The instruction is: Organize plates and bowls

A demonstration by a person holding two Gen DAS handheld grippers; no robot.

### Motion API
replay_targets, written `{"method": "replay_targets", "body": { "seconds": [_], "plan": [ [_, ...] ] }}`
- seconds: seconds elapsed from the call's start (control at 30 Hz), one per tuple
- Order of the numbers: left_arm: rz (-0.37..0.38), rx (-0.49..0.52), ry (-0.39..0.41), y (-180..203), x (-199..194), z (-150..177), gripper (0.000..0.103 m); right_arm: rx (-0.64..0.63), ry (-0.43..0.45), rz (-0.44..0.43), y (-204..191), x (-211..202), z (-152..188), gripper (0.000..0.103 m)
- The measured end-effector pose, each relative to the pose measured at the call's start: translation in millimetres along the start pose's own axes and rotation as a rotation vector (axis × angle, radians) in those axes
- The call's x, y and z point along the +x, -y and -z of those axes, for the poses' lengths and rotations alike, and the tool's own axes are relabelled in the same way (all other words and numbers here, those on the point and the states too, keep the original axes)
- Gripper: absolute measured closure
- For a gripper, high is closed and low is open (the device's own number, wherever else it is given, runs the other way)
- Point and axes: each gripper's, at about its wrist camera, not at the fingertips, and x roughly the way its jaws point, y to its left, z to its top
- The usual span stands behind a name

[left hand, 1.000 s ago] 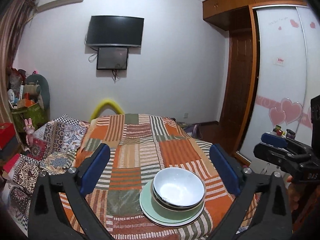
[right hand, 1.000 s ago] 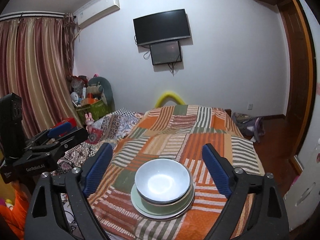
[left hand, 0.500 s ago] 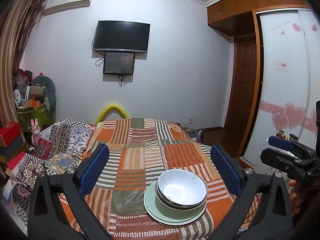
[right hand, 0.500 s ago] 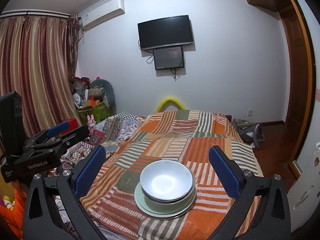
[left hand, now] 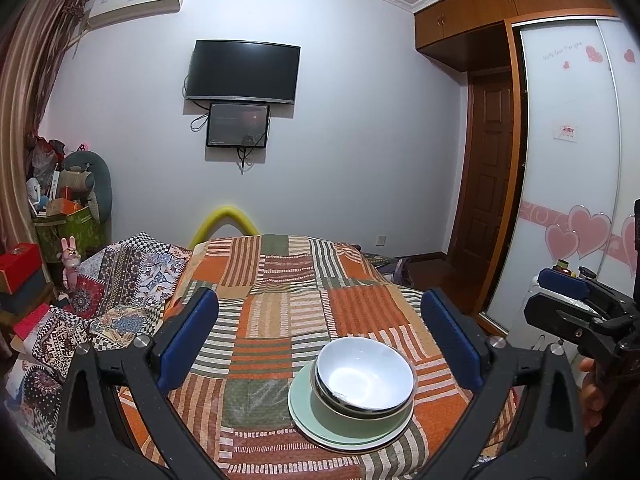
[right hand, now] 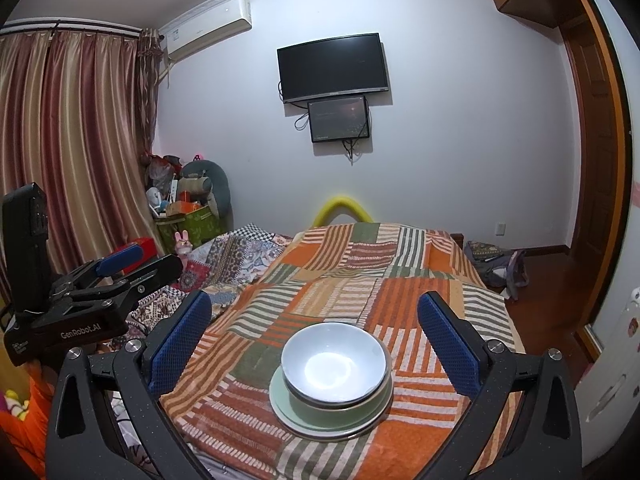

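Bowls point(right hand: 335, 364) nested on plates point(right hand: 288, 414) atop striped bedspread point(right hand: 400, 280), both tongs, left gripper point(left hand: 320, 340) & right gripper point(right hand: 314, 344), wide open, empty, held back w/ stack looking done.

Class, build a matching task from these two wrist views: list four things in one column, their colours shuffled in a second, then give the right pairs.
Things:
1. top bowl
2. plate
3. television
4. foam tube

Colours:
A. yellow
B. black
C. white
D. pale green

Pairs: 1-C, 2-D, 3-B, 4-A
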Motion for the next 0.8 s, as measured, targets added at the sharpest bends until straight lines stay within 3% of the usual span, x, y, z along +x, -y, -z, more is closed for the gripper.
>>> {"method": "replay_targets", "body": {
  "seconds": [0.8],
  "plan": [
    [0.019,0.016,-0.003,4.9,-2.8,0.5,0.0,-0.007,-0.002,-0.002,-3.1,-3.0,-2.8,0.0]
  ]
}}
